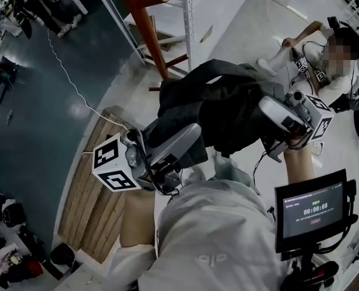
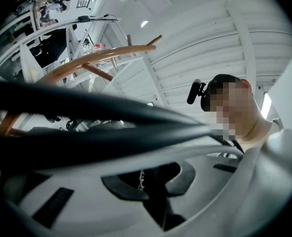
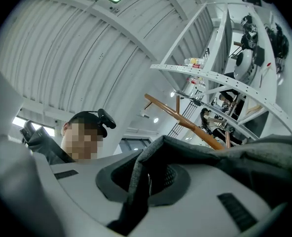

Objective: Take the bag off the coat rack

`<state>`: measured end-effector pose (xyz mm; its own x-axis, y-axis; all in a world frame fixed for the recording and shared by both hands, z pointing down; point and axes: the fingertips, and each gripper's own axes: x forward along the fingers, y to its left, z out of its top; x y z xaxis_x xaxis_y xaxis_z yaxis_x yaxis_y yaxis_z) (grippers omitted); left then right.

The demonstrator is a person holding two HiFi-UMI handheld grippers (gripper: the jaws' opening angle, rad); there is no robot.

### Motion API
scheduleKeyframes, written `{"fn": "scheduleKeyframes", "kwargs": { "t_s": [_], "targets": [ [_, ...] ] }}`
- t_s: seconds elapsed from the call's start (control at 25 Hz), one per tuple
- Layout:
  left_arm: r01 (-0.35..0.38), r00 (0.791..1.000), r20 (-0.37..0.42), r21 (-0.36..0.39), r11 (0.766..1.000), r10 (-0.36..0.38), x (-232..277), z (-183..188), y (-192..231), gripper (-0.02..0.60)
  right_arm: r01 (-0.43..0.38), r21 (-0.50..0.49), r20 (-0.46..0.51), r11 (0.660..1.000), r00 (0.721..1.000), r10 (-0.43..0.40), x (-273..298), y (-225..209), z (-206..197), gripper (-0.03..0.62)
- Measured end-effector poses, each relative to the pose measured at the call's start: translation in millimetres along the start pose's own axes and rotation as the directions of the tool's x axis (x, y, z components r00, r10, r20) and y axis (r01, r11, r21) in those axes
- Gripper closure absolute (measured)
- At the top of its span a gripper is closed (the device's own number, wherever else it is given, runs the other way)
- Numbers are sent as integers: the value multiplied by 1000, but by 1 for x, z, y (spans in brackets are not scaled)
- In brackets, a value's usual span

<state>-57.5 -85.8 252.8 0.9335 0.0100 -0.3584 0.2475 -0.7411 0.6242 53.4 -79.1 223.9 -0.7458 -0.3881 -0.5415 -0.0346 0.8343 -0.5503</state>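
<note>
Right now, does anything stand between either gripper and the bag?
Nothing visible does. The left gripper and the right gripper are each shut on fabric of the bag, so there is no gap to block.

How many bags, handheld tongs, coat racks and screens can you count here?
Bag: 1
Tongs: 2 (left tongs, right tongs, each clamped on the bag)
Coat rack: 1
Screen: 1
Total: 5

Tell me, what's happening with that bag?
Left gripper shut on strap. Right gripper shut on bag fabric. Coat rack just beyond. Nothing seen blocking.
</note>
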Motion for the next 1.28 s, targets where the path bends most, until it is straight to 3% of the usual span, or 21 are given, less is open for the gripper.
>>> {"fn": "scheduleKeyframes", "kwargs": {
  "t_s": [0.32,0.56,0.84,1.28],
  "targets": [
    [-15,999,-34,-42,999,13,4,-74,-4,548,95,1,42,995,995,-95,-68,21,-45,554],
    [-83,997,4,-70,994,83,44,-119,0,548,141,-14,16,990,990,-140,-127,39,-42,554],
    [-155,987,27,-128,980,160,27,-138,20,548,220,8,-9,975,975,-220,-136,30,-70,554],
    [-171,984,9,-167,971,175,25,-149,24,548,263,21,-12,965,965,-263,-142,23,-74,554]
  ]
}}
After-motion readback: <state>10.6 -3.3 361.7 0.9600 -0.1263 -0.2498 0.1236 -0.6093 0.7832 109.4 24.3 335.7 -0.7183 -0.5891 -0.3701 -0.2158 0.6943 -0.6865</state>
